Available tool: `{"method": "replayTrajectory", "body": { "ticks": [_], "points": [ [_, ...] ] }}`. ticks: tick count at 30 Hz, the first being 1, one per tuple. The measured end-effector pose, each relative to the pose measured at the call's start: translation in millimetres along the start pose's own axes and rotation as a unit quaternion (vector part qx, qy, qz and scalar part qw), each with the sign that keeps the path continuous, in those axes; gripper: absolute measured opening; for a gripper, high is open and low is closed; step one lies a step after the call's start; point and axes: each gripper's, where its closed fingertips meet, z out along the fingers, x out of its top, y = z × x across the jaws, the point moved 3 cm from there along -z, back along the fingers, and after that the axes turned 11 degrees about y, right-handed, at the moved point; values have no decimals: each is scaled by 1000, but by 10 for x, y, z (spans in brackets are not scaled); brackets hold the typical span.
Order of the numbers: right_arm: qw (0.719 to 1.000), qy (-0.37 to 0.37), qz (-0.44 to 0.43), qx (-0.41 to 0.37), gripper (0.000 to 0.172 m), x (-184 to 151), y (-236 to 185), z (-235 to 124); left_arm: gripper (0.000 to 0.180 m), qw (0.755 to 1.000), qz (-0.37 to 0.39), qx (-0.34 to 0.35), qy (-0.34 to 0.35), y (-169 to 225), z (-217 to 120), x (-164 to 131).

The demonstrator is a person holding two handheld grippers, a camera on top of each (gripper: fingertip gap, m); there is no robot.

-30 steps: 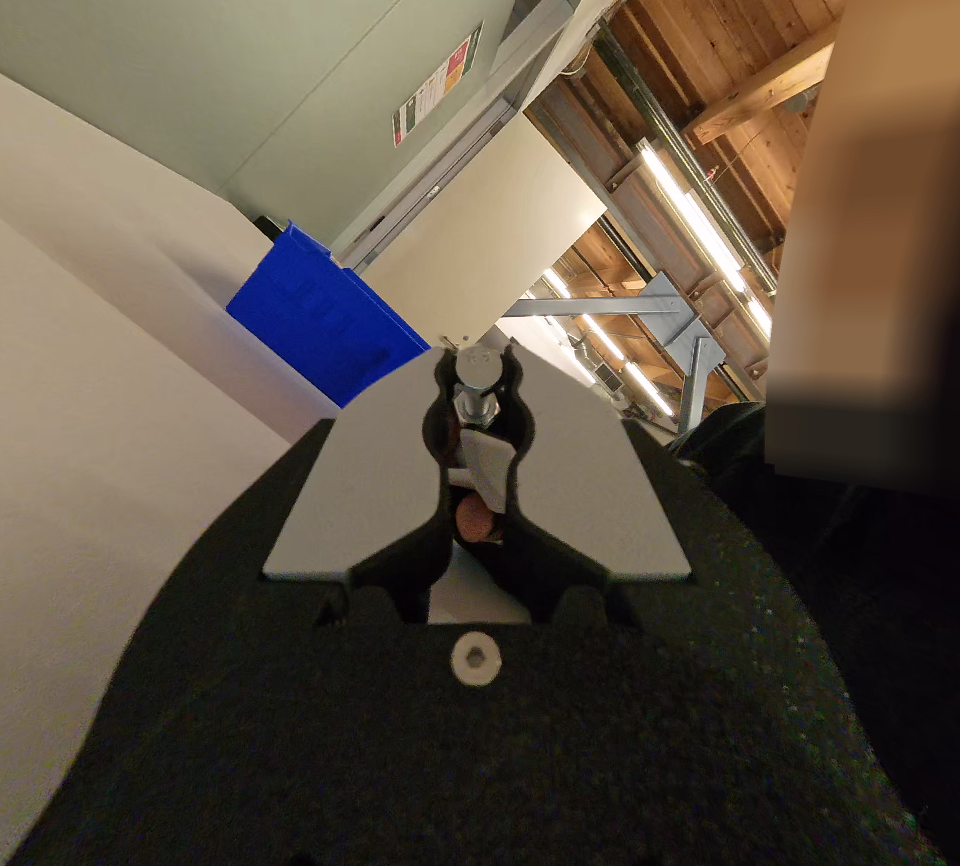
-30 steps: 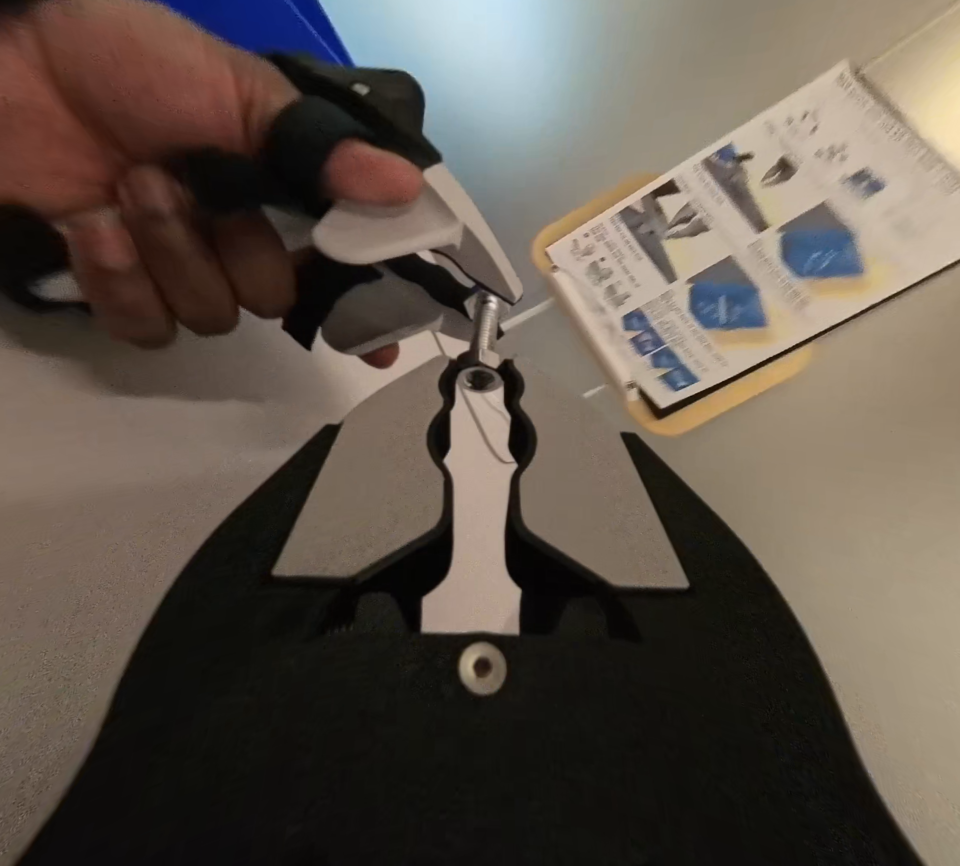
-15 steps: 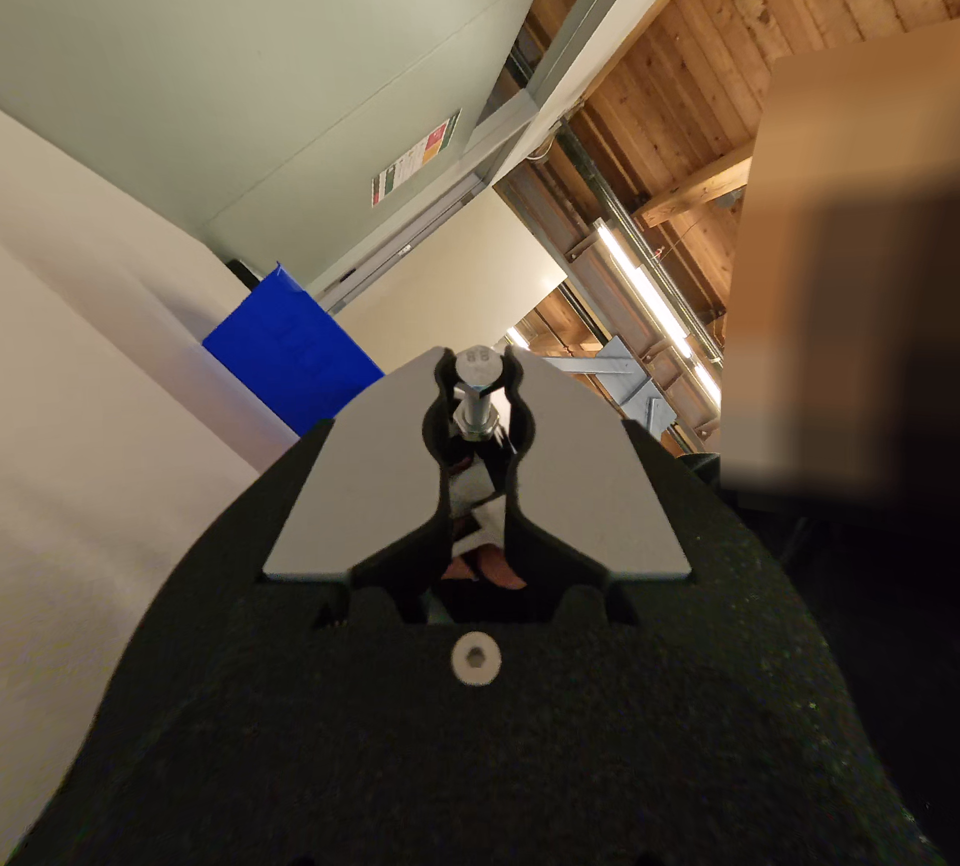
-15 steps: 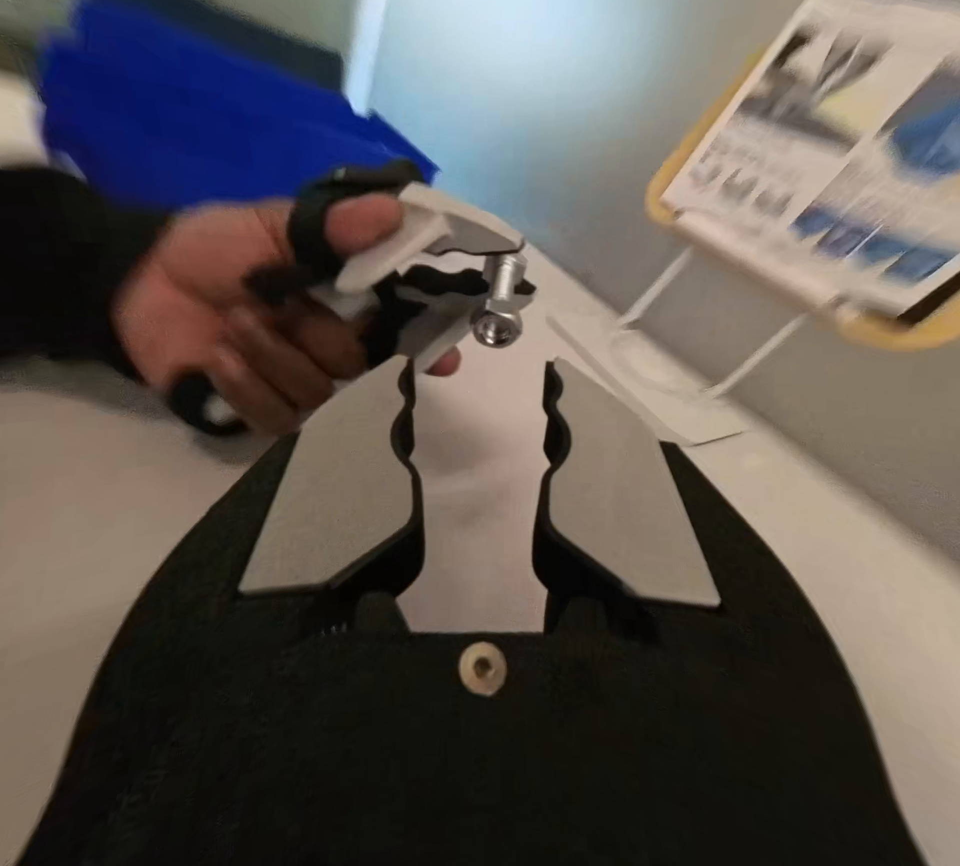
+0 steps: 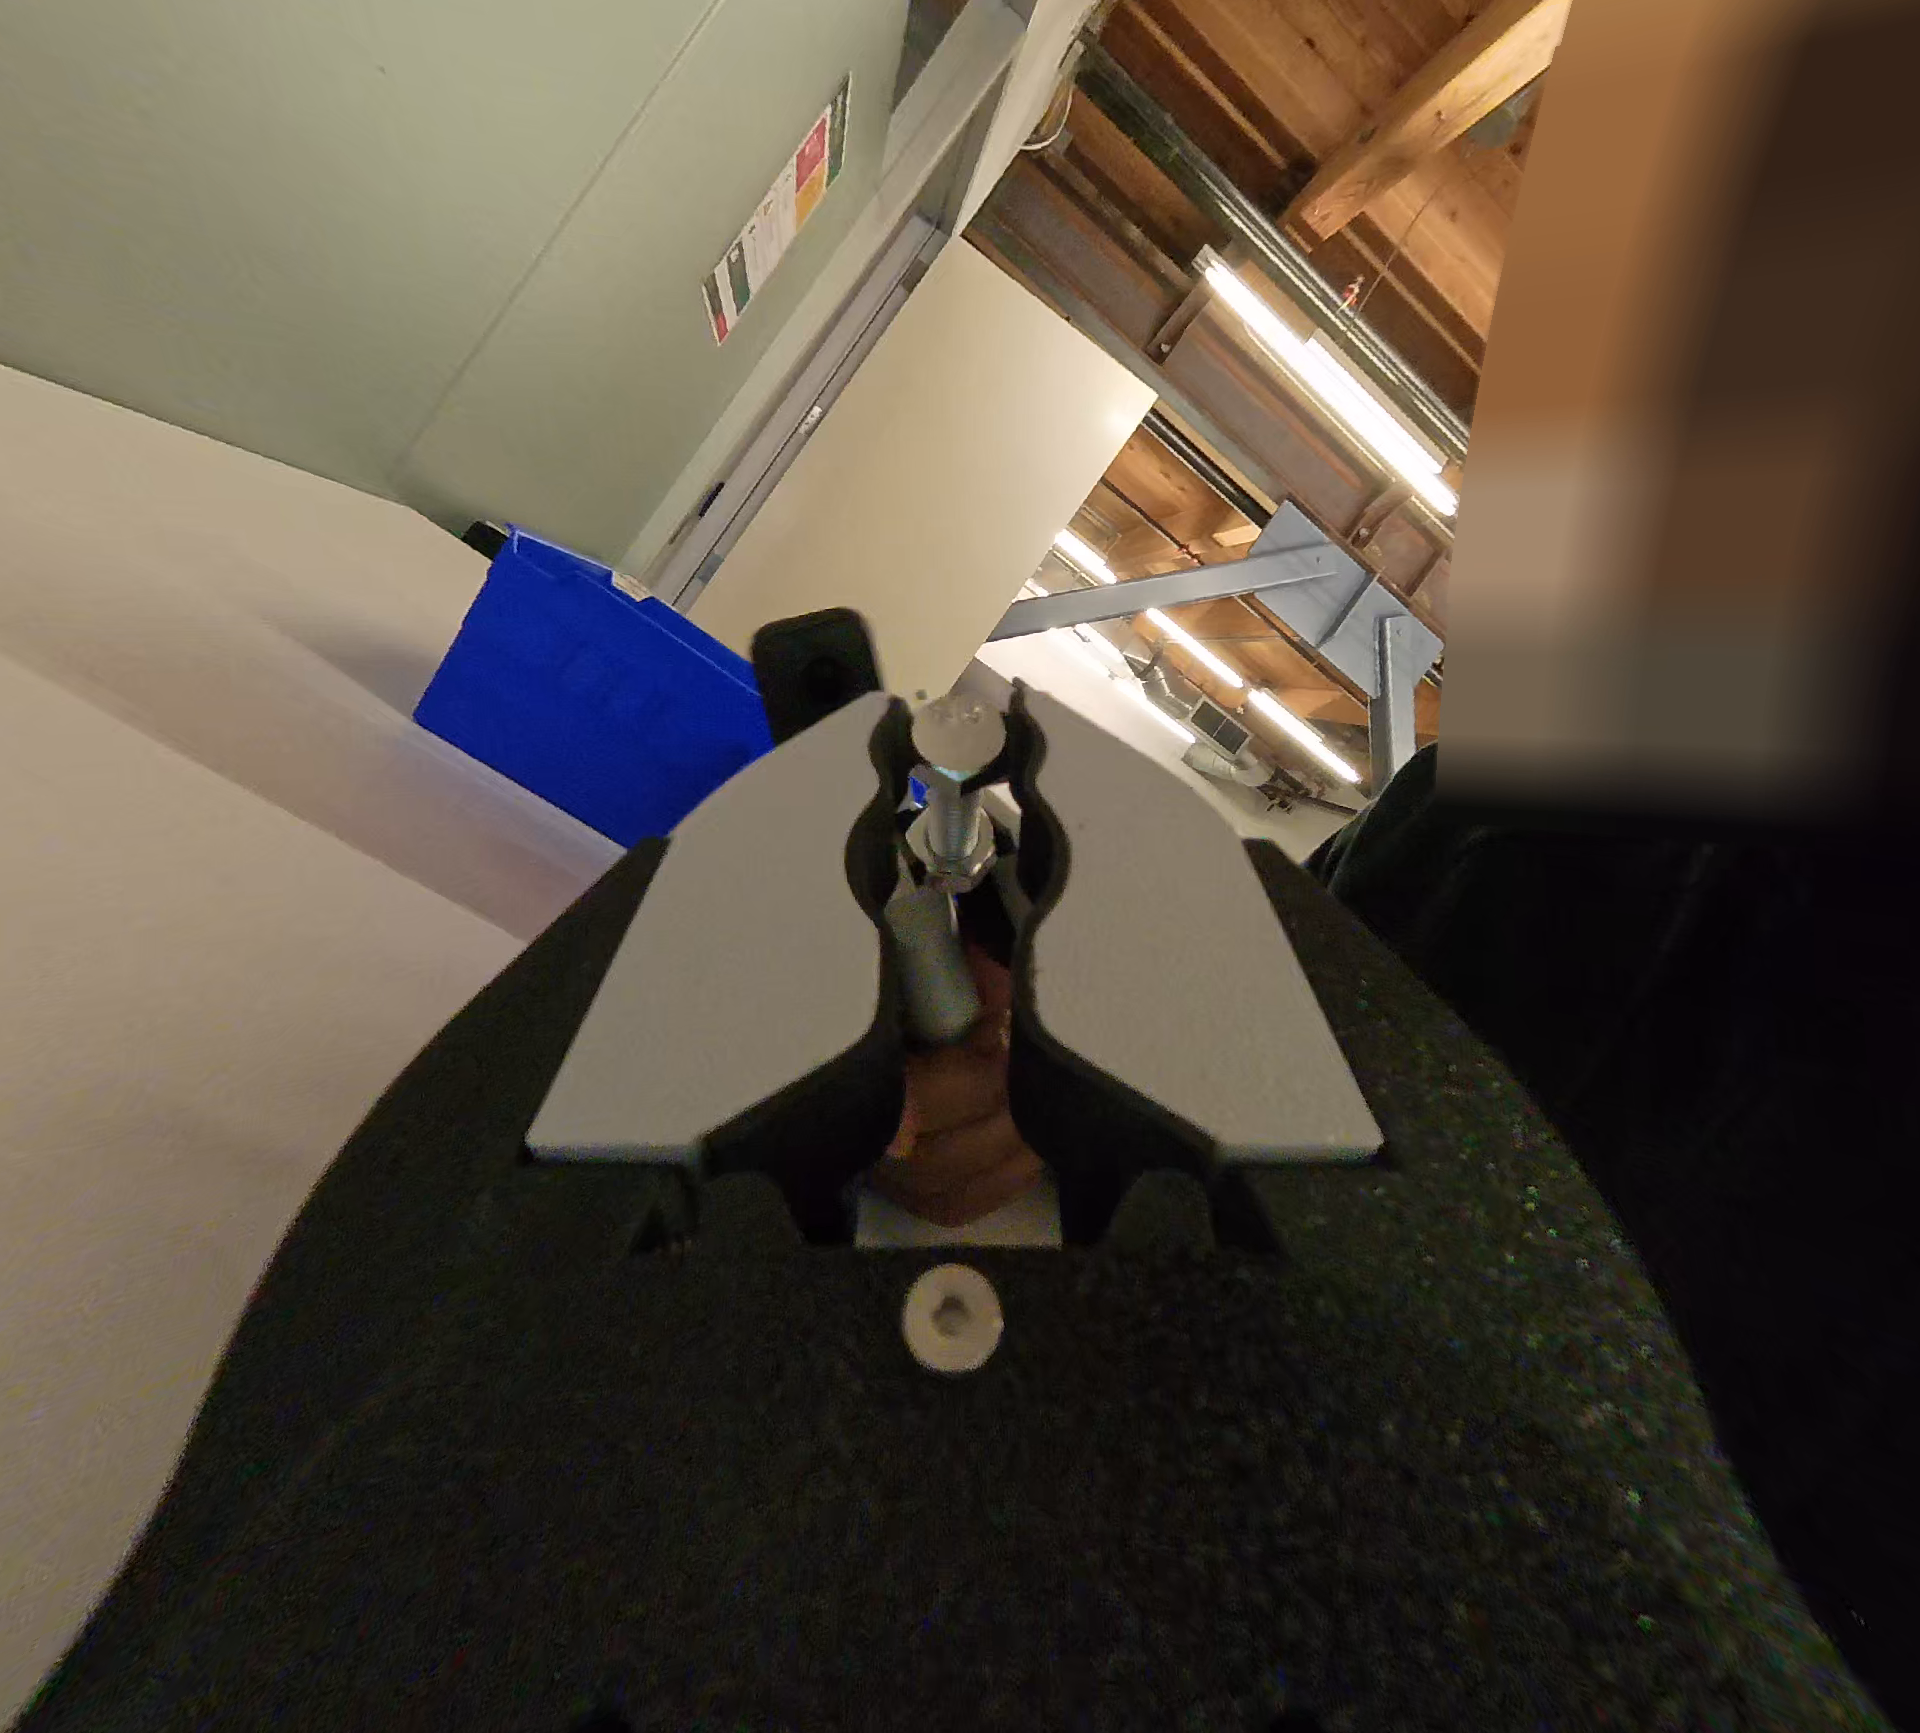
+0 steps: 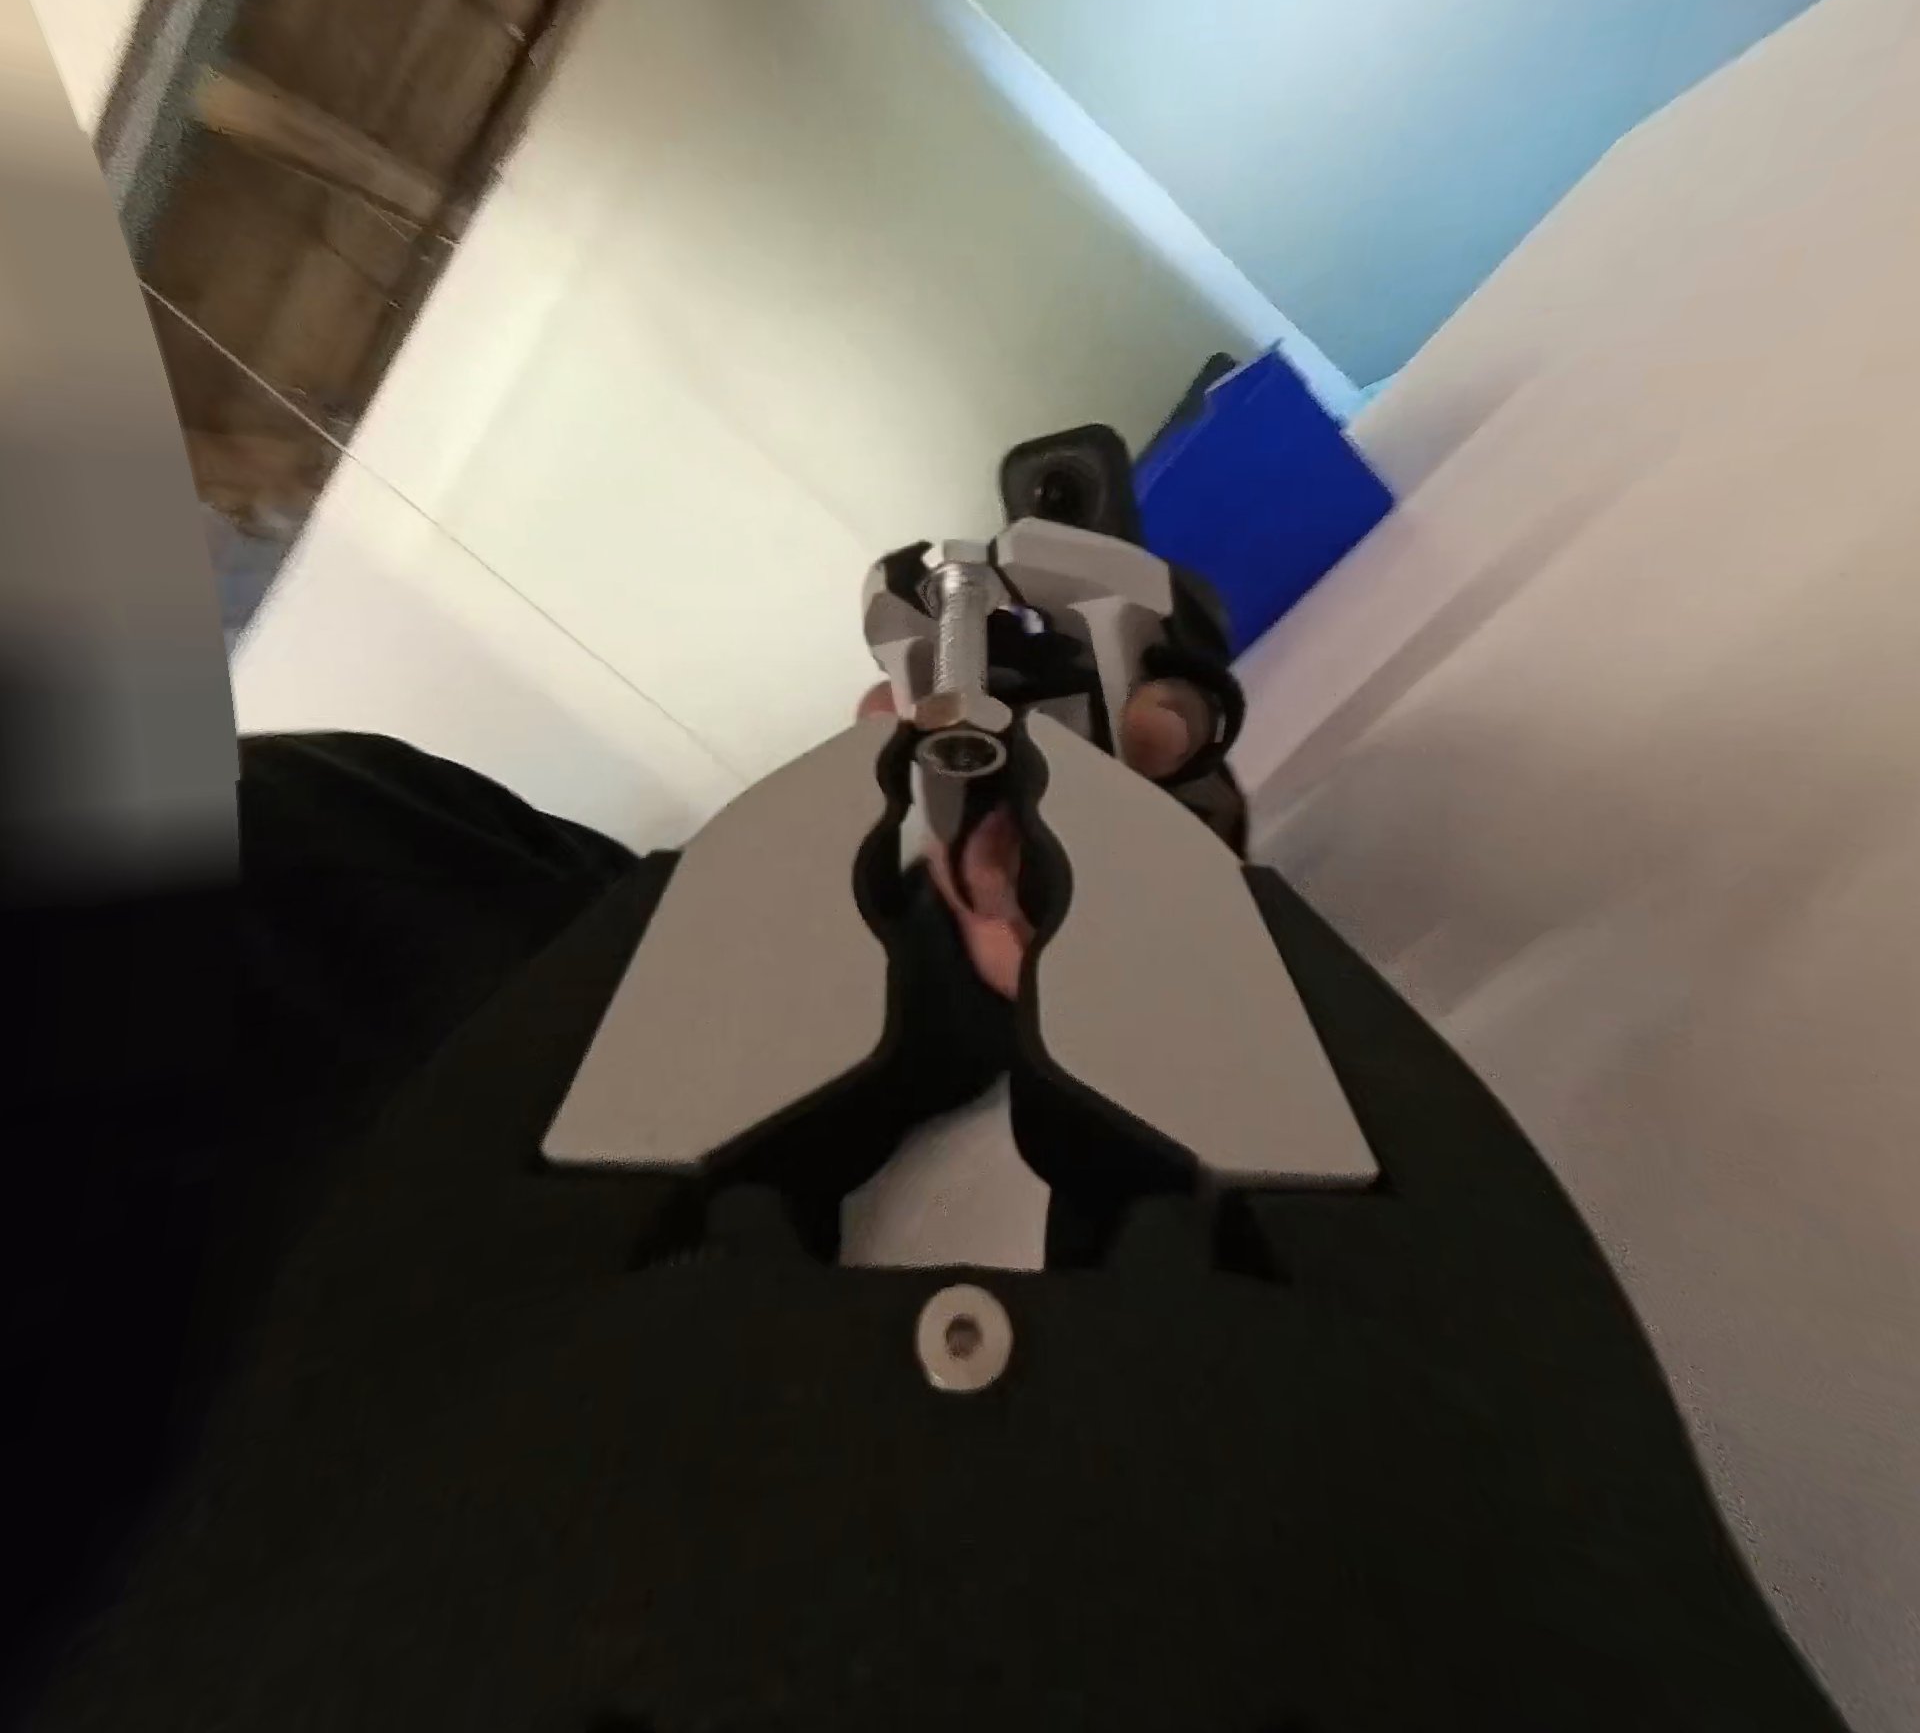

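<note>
My left hand-held gripper (image 5: 958,738) clamps a silver bolt (image 5: 956,733) by its head, while my right hand-held gripper (image 6: 961,753) grips the nut (image 6: 961,751) on its thread.

1. Bolt (image 5: 956,748) and nut (image 6: 961,753): silver metal.
2. Gripper fingers (image 5: 758,935): grey faces, black pads.
3. Bin (image 5: 592,696): solid blue.
4. Ceiling (image 5: 1299,0): brown wood planks.
5. Wall (image 5: 416,73): pale green.

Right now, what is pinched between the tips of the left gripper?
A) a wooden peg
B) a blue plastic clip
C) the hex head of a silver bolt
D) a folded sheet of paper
C: in the left wrist view the left gripper has its fingertips closed on the hex head of a silver bolt, whose threaded shank carries a nut lower down.
</note>
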Motion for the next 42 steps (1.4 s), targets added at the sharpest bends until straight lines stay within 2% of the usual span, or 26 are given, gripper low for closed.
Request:
{"method": "replayTrajectory", "body": {
  "ticks": [3, 5, 7, 9, 11, 12, 14, 20, 23, 25, 26, 28, 32, 35, 39, 42],
  "points": [
    [984, -9, -173, -48, 17, 39, 30, -5, 17, 1000, -10, 16, -1, -43, -7, 4],
    [938, -25, -334, -86, 17, 53, 36, -7, 17, 999, -17, 27, -3, -68, -11, -2],
    [858, -51, -497, -120, 17, 34, 42, -7, 17, 999, -27, 35, -6, -87, -18, -8],
    [748, -75, -643, -145, 17, 7, 46, -3, 17, 998, -36, 41, -8, -101, -23, -15],
    [634, -92, -752, -157, 17, -14, 43, -3, 17, 998, -45, 44, -9, -108, -27, -20],
    [589, -99, -786, -160, 17, -22, 45, -5, 17, 998, -50, 46, -9, -108, -32, -26],
    [530, -106, -826, -162, 17, -31, 51, -6, 17, 997, -61, 50, -9, -117, -34, -32],
    [405, -125, -892, -154, 17, -57, 51, -1, 17, 989, -135, 55, 10, -140, -49, -48],
    [359, -132, -912, -149, 17, -57, 34, -7, 17, 983, -175, 55, 29, -161, -63, -31],
    [352, -129, -916, -144, 17, -39, 2, -20, 17, 973, -208, 61, 77, -240, -144, 79],
    [358, -121, -914, -146, 17, -19, -19, -24, 17, 969, -220, 61, 99, -277, -188, 139],
    [399, -106, -898, -154, 17, 22, -45, -31, 17, 971, -204, 57, 112, -290, -219, 213],
    [494, -80, -848, -174, 17, 99, -34, -68, 17, 990, -117, 45, 65, -196, -148, 189],
    [545, -55, -815, -190, 17, 192, -75, -99, 17, 994, -93, 43, 42, -170, -106, 131],
    [624, 11, -750, -219, 17, 467, -374, -137, 17, 995, -83, 45, 30, -163, -83, 101],
    [659, 63, -699, -271, 17, 836, -739, -361, 17, 996, -75, 46, 22, -154, -69, 80]
  ]
}}
